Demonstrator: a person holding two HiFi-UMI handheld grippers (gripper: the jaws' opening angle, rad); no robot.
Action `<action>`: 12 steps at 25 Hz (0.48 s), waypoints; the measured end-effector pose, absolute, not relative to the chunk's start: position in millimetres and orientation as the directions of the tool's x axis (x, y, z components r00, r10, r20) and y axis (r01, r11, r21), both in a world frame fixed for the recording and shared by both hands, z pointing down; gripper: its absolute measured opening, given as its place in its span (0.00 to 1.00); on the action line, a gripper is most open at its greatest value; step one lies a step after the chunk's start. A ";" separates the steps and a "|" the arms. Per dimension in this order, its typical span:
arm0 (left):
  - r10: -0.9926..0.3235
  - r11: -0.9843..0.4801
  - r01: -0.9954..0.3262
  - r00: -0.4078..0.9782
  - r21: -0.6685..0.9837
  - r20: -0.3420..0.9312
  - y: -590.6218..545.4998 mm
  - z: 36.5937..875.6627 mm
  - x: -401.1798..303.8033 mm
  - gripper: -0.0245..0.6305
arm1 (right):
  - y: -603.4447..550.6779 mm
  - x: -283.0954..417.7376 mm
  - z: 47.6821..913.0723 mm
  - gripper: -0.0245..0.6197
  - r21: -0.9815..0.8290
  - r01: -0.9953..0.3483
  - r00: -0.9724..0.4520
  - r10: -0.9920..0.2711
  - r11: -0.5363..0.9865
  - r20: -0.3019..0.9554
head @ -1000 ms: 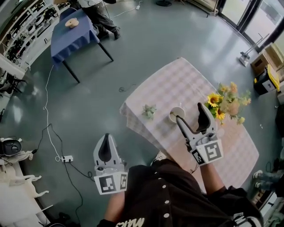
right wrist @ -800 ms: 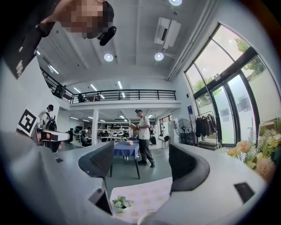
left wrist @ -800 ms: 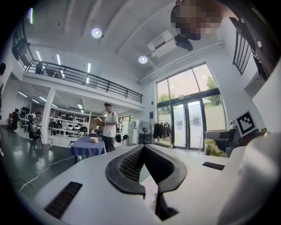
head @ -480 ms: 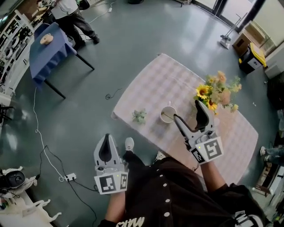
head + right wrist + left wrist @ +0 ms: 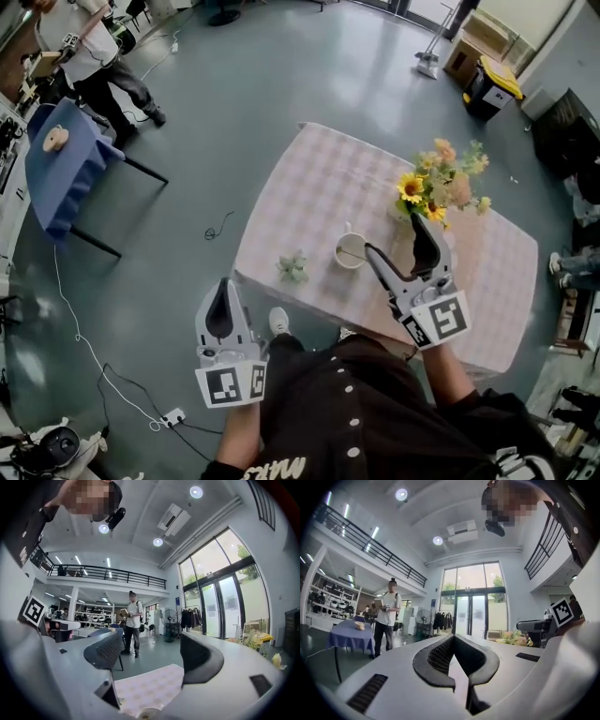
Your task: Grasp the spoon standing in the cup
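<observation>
Lab hall: mezzanine (image 5: 370, 541), equipment shelves (image 5: 330, 597).

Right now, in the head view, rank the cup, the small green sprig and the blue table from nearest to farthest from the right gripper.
1. Cup, just left of the right gripper, whose jaws are open.
2. Green sprig, further left, beyond the cup.
3. Blue table, far left across the floor.

Two grippers are in the head view: the left gripper (image 5: 223, 287) at 7 o'clock and the right gripper (image 5: 394, 236) at 4 o'clock. There are two tables, one checked table (image 5: 319, 187) at the centre and one blue table (image 5: 66, 178) at 9 o'clock. The checked table carries one cup (image 5: 340, 258), one spoon (image 5: 353, 252), one bunch of flowers (image 5: 431, 187) and one small green plant (image 5: 293, 266). One person (image 5: 94, 56) stands at 10 o'clock.
</observation>
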State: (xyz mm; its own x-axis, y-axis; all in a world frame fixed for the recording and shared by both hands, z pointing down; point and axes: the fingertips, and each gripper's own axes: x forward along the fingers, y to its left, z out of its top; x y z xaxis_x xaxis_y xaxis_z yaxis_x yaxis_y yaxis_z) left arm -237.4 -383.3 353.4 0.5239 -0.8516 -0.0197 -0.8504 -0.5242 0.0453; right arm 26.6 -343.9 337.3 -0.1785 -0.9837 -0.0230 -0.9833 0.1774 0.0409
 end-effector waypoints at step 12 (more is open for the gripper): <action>-0.736 -0.677 -0.736 0.677 0.030 -0.012 -405.0 352.5 -182.6 0.06 | -318.4 69.0 341.8 0.62 0.024 -1.000 0.010 -1.000 -0.011 -0.028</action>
